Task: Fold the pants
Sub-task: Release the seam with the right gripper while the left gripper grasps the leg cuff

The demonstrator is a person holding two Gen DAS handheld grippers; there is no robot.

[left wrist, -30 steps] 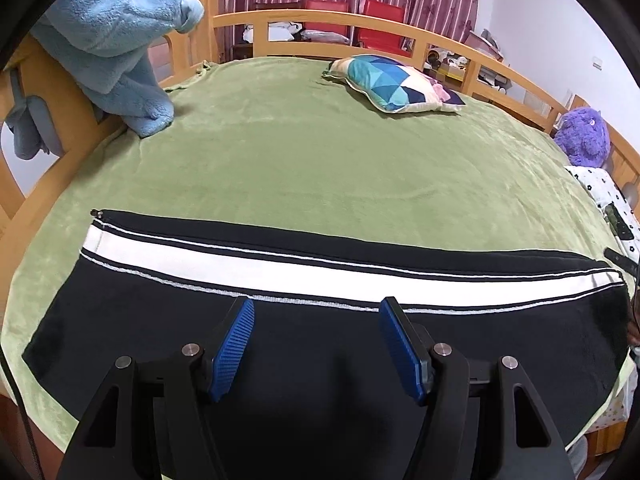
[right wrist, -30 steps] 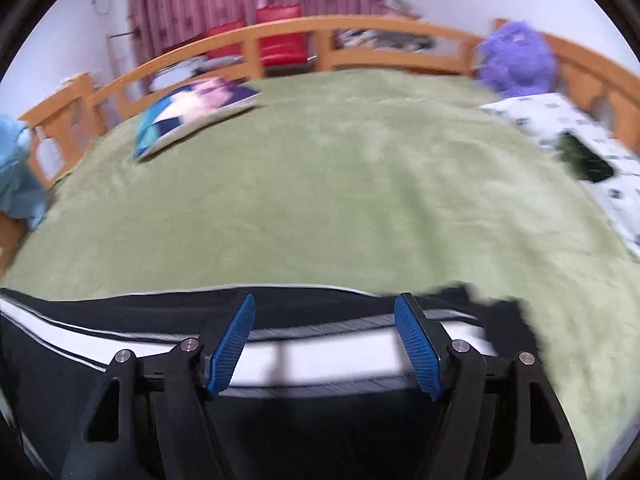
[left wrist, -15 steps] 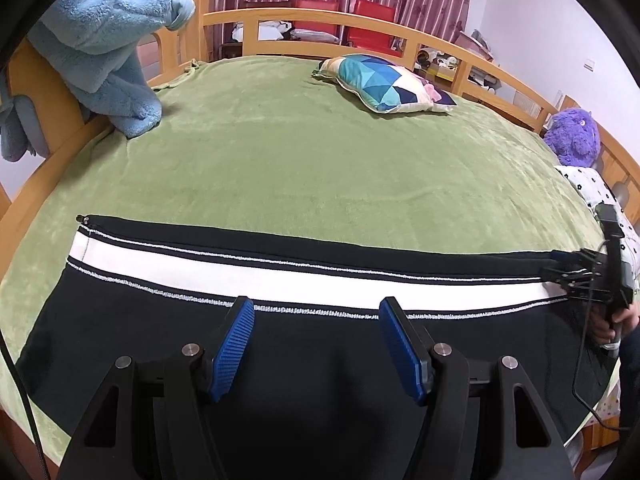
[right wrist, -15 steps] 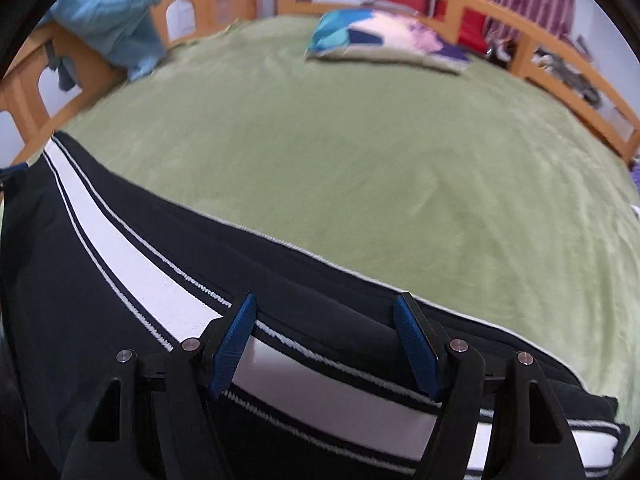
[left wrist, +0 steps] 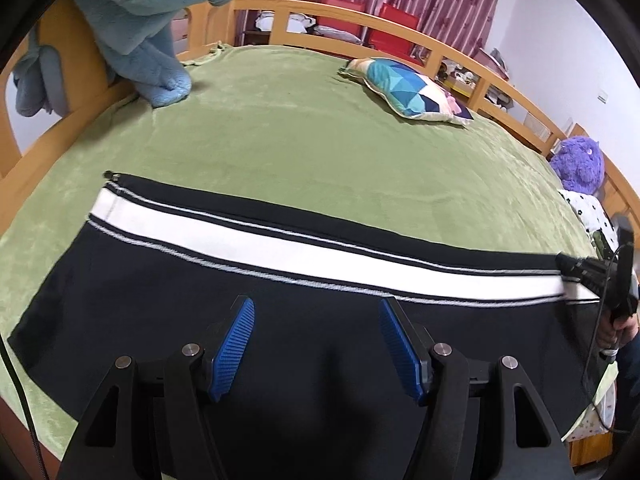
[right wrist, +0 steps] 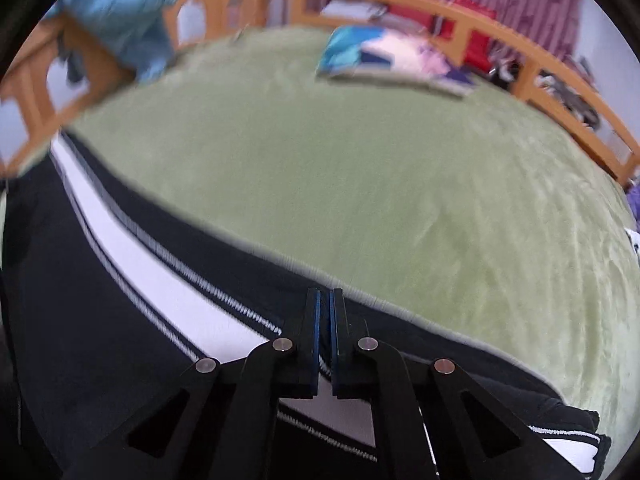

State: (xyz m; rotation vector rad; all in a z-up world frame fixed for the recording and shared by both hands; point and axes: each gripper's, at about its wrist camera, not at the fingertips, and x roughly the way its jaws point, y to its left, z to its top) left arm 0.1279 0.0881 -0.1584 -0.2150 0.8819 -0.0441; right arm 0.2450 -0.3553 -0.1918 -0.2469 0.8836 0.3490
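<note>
Black pants (left wrist: 168, 304) with a white side stripe lie flat across the near part of a green bed; they also show in the right wrist view (right wrist: 100, 288). My left gripper (left wrist: 316, 348) is open and empty, hovering over the black cloth near the pants' middle. My right gripper (right wrist: 325, 344) has its blue pads closed together over the striped edge of the pants at their right end; it also shows at the far right in the left wrist view (left wrist: 580, 270), at the stripe. The right view is blurred, so cloth between the pads is not plain.
The green blanket (left wrist: 320, 140) covers the bed beyond the pants. A light blue plush (left wrist: 144, 28) hangs on the wooden rail at left. A patterned pillow (left wrist: 408, 92) lies at the back, a purple plush (left wrist: 578, 164) at right.
My right gripper has closed from wide open to pads together at the pants' striped edge. My left gripper stays open and has moved little.
</note>
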